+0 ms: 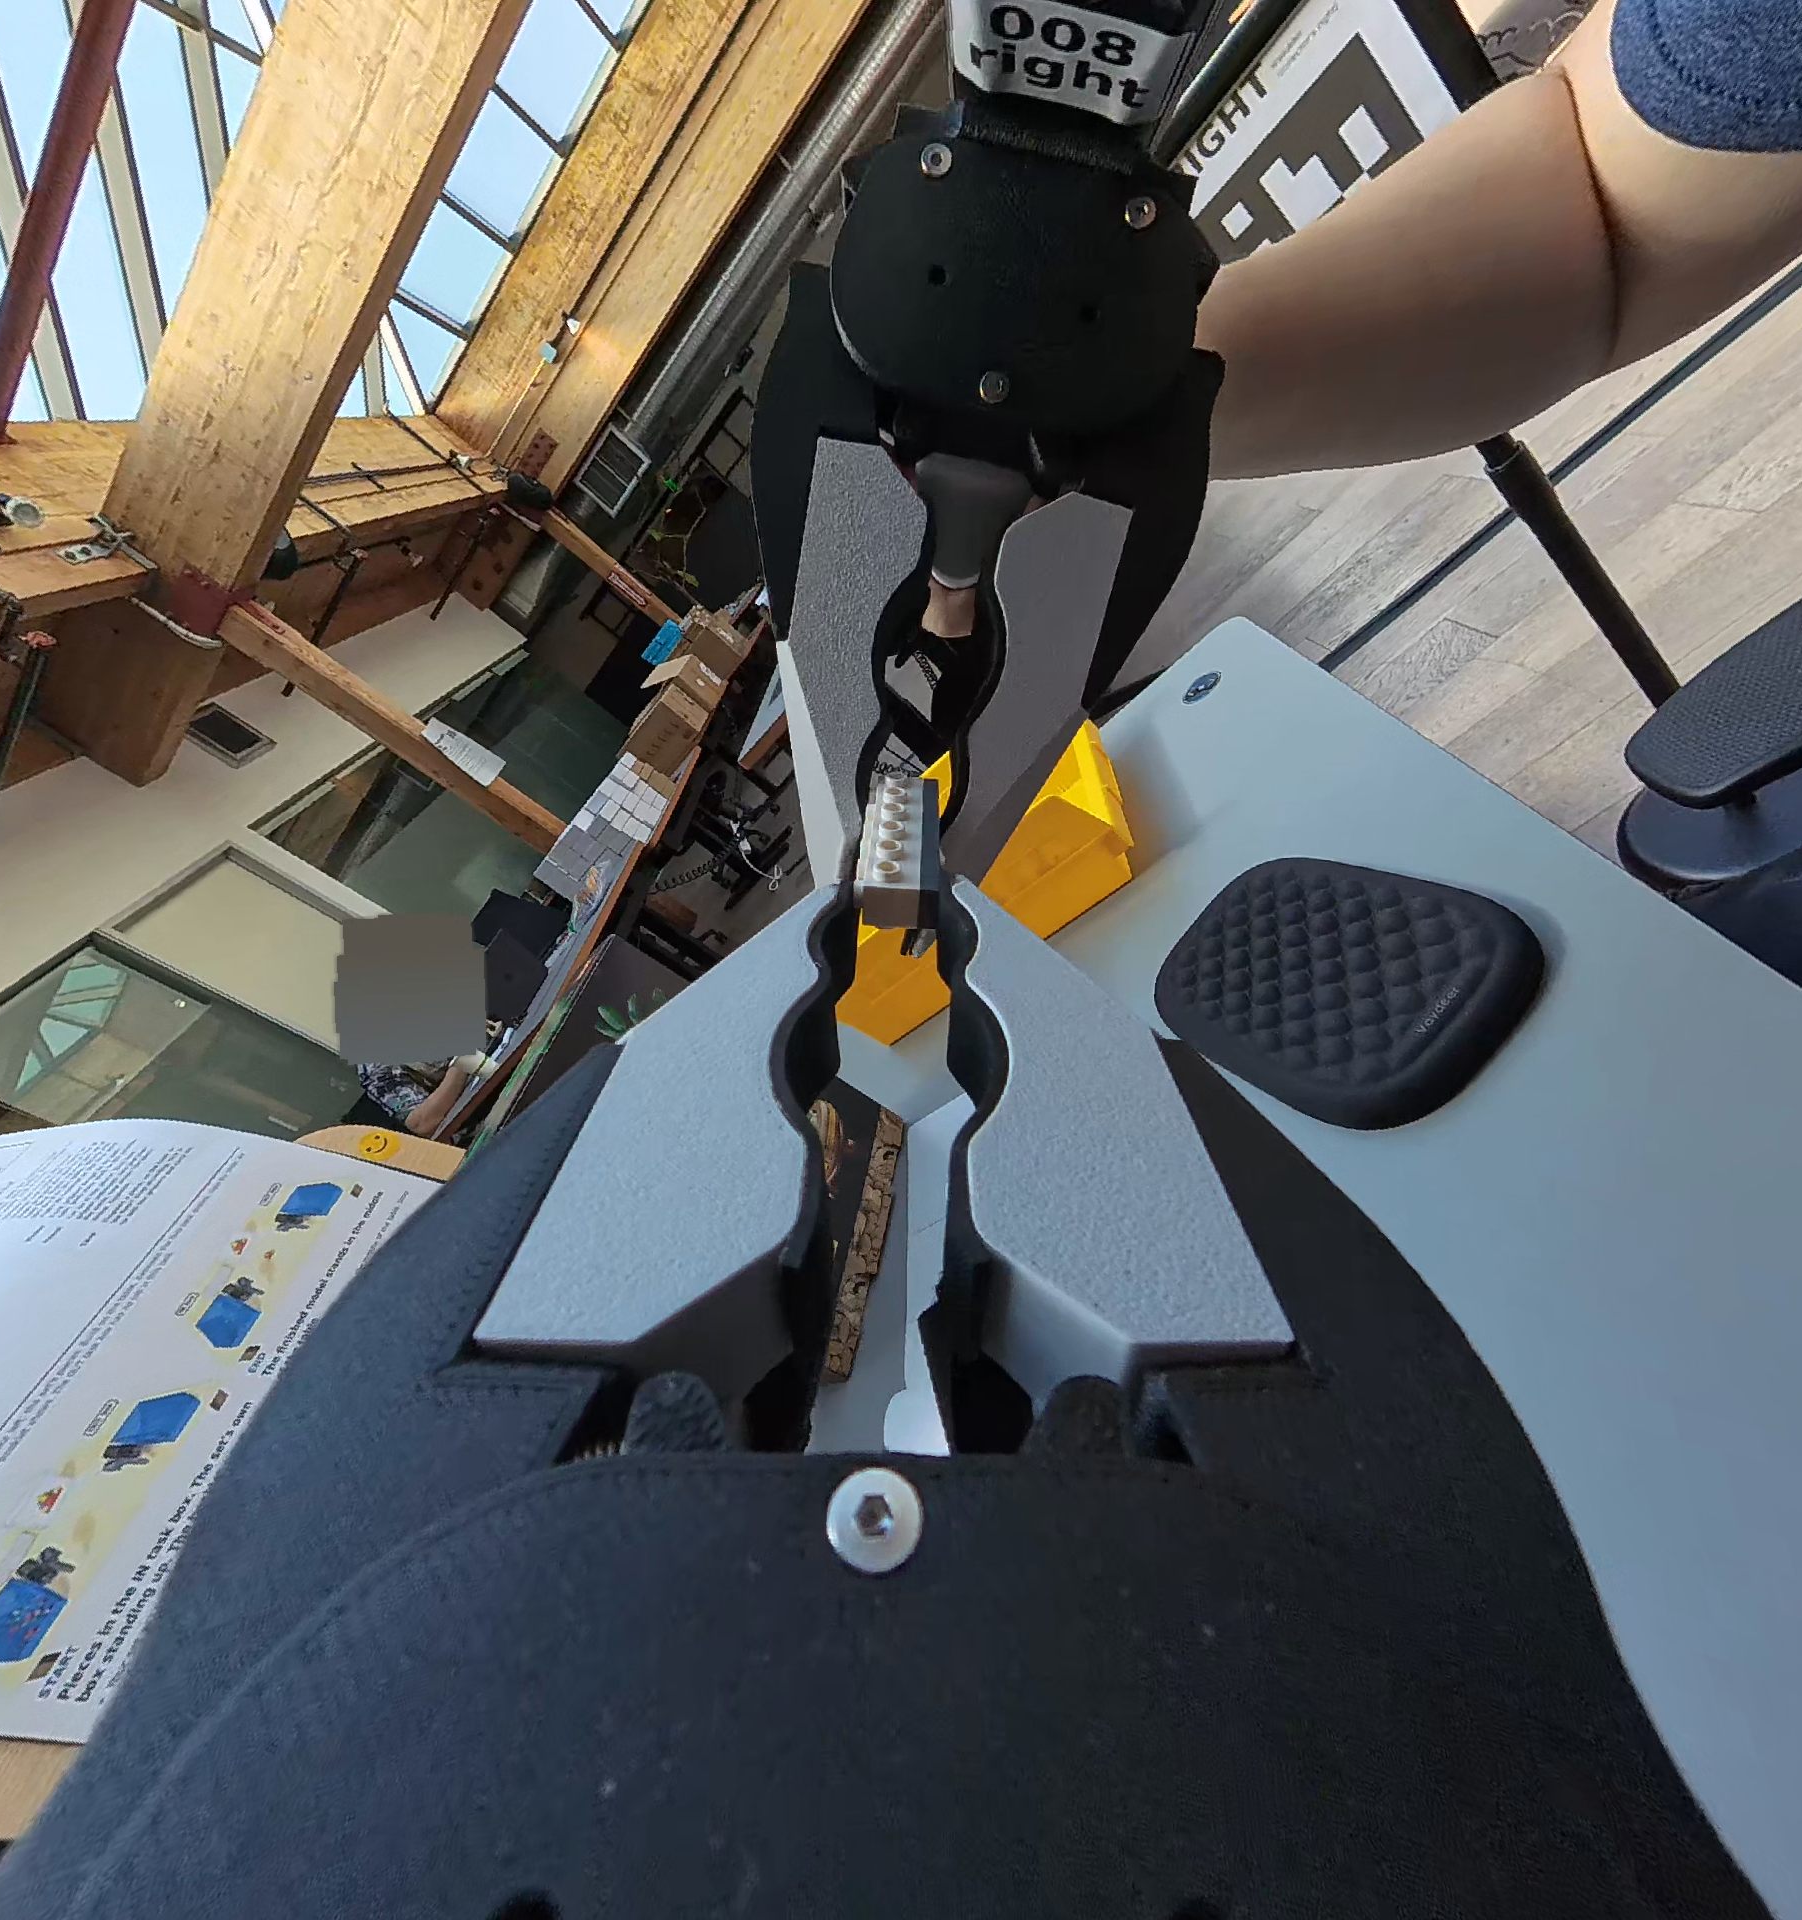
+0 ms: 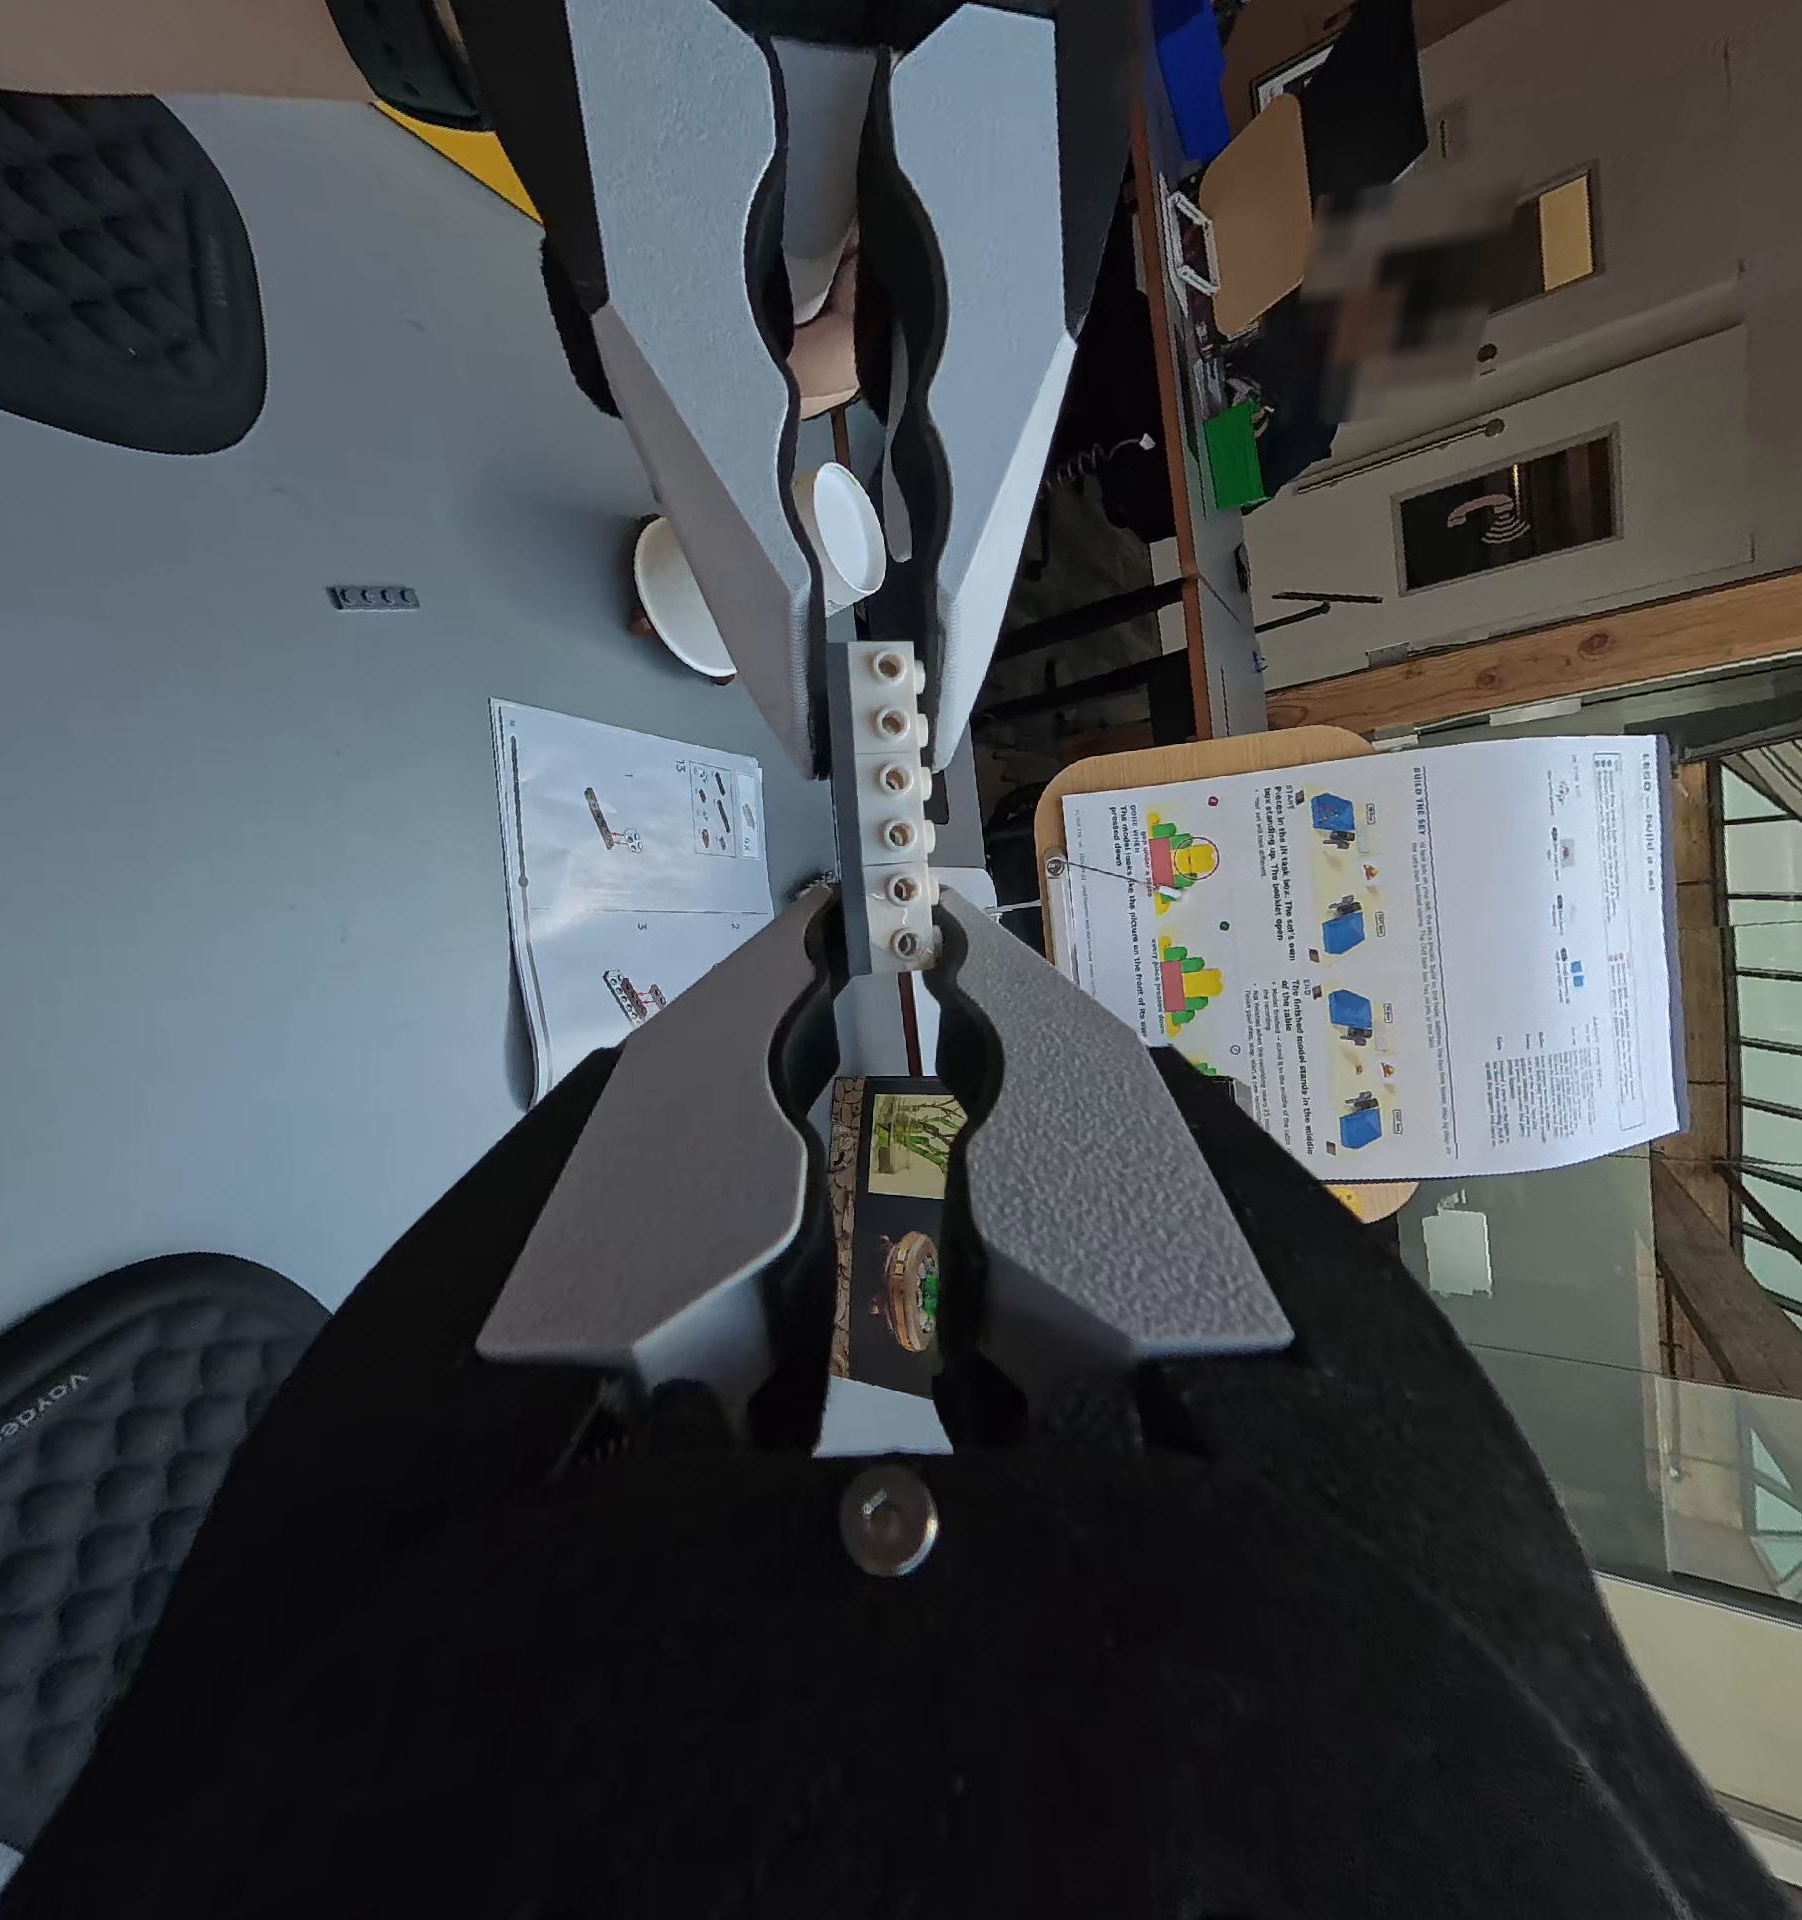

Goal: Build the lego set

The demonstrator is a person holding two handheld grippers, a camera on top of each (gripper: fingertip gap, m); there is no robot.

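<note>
Lego strip (image 2: 884,810), white studded bricks on a grey plate, hangs above the counter (image 2: 201,831), both ends pinched: left tool (image 1: 897,914) and right tool (image 2: 881,940) each clench it. Judging by this, seating is underway; next comes a straight squeeze without twisting.

White studded brick strip (image 2: 884,805) midair

White studded lego strip (image 2: 889,805) between two opposing claws.

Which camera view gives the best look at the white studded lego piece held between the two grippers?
The right wrist view: the white lego assembly shows side on, its full row of studs and grey plate visible between both hand-held grippers. The left wrist view shows the same assembly smaller, foreshortened end on, partly hidden by fingers.
</note>
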